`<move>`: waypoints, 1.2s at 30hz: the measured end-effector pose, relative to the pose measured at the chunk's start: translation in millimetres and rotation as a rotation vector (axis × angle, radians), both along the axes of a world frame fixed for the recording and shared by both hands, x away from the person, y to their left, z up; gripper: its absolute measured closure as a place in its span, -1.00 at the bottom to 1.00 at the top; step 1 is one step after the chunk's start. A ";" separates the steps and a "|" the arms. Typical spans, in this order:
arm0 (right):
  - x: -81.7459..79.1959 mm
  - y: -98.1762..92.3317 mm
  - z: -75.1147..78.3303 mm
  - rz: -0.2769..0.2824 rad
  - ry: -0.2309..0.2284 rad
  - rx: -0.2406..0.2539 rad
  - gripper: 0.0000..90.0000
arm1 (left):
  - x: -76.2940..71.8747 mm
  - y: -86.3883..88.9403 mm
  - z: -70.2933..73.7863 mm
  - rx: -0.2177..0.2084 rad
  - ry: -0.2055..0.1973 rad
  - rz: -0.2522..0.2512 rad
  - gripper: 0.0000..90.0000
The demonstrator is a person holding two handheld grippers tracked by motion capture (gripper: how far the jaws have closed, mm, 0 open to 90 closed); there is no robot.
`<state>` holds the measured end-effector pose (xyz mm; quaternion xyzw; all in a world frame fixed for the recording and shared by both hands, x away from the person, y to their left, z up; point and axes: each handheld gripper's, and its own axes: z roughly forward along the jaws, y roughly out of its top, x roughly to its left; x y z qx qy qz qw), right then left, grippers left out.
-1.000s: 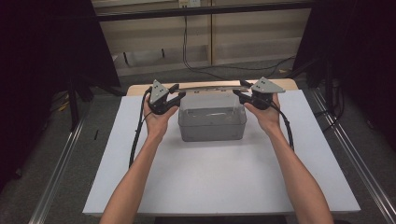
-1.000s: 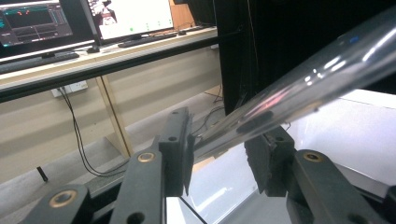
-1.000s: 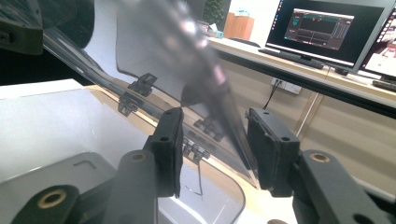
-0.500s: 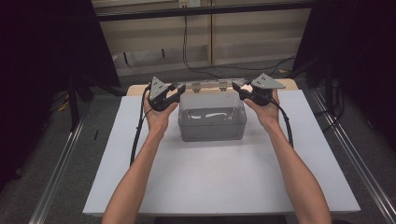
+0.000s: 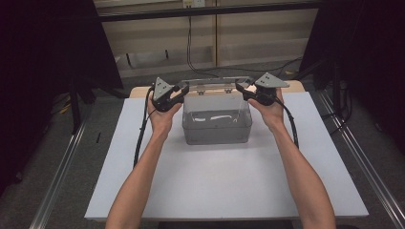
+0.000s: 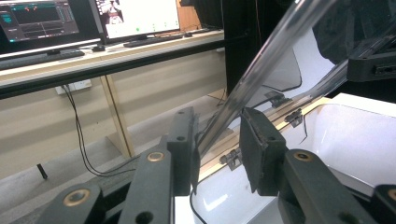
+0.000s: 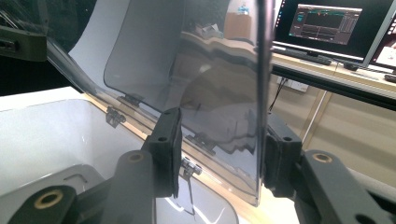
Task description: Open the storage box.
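Observation:
A clear plastic box [image 5: 217, 128] stands at the far middle of the white table [image 5: 215, 191]. Its hinged clear lid [image 5: 216, 86] is tipped up at the back, nearly upright. My left gripper [image 5: 180, 92] holds the lid's left end and my right gripper [image 5: 241, 89] its right end. In the left gripper view the lid's edge [image 6: 261, 60] runs between the jaws of the left gripper [image 6: 218, 149]. In the right gripper view the tinted lid panel [image 7: 210, 84] stands between the jaws of the right gripper [image 7: 219, 149]. The box's inside [image 7: 51, 140] looks bare and white.
Small hinges [image 6: 233, 157] join lid and box along the far wall. Behind the table runs a black bar [image 5: 205, 10] with cables and a beige wall. Monitors [image 6: 135, 16] sit on a desk beyond. Metal rails [image 5: 62, 171] flank the table on the floor.
The lid lay flat on the box a second ago. Both grippers have swung it up and back about its rear hinges, and the box now stands uncovered.

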<state>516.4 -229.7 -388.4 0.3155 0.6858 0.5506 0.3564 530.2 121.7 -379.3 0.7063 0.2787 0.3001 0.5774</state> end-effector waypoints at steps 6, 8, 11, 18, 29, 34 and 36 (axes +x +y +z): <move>4.9 -0.4 1.1 0.000 0.004 0.019 0.23 | 5.5 -0.2 0.9 -0.001 0.002 0.000 0.52; 6.8 -0.7 1.3 -0.002 0.006 0.025 0.23 | 6.7 -0.4 0.1 -0.011 0.007 0.000 0.53; 9.5 -1.8 -0.2 0.006 0.013 0.029 0.23 | 9.5 -0.7 -1.5 -0.008 0.006 0.002 0.53; 14.6 -2.1 -1.9 0.001 0.026 0.053 0.24 | 17.4 -0.4 -6.3 -0.014 0.023 0.009 0.56; 24.5 -3.7 0.9 0.003 0.042 0.063 0.28 | 27.2 -1.1 -13.2 -0.035 0.051 0.017 0.60; 27.3 -5.9 -2.6 -0.005 0.051 0.064 0.32 | 31.4 -0.6 -13.8 -0.026 0.060 0.019 0.61; 28.5 -7.9 -5.3 -0.008 0.061 0.070 0.33 | 32.5 -1.0 -13.8 -0.021 0.060 0.017 0.61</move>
